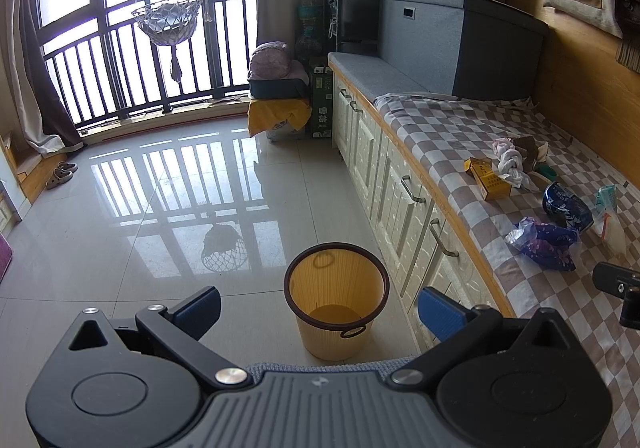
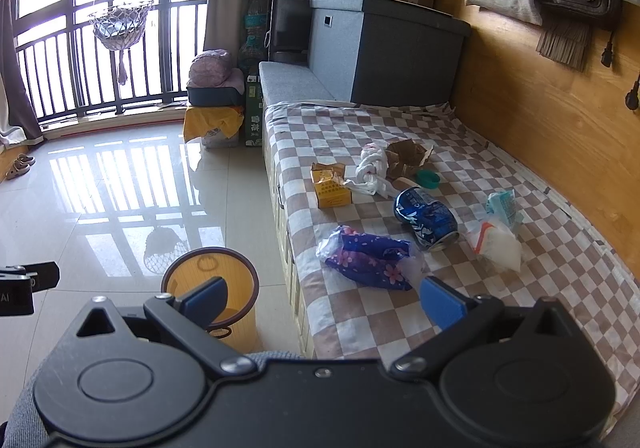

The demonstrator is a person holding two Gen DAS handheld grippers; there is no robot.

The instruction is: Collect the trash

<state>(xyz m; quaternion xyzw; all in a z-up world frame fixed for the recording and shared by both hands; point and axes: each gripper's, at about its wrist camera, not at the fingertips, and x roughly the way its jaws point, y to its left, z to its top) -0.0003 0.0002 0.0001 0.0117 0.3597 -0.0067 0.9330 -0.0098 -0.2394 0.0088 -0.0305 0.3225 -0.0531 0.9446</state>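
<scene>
Trash lies on the checkered bench cloth (image 2: 460,308): a purple flowered wrapper (image 2: 366,258), a crushed blue can (image 2: 426,217), a yellow carton (image 2: 330,183), a white crumpled bag (image 2: 374,165), torn brown cardboard (image 2: 408,155), a green lid (image 2: 428,179), a teal packet (image 2: 502,205) and a clear plastic bag (image 2: 498,244). An empty yellow bin (image 1: 336,300) stands on the floor beside the bench; it also shows in the right wrist view (image 2: 212,288). My left gripper (image 1: 320,310) is open above the bin. My right gripper (image 2: 324,302) is open and empty, just short of the purple wrapper.
White cabinet doors (image 1: 400,187) with handles run under the bench. A grey storage box (image 2: 384,51) sits at the bench's far end. A wooden wall panel (image 2: 560,119) backs the bench, with bags hung on it. Glossy tiled floor (image 1: 160,207) stretches to the balcony window.
</scene>
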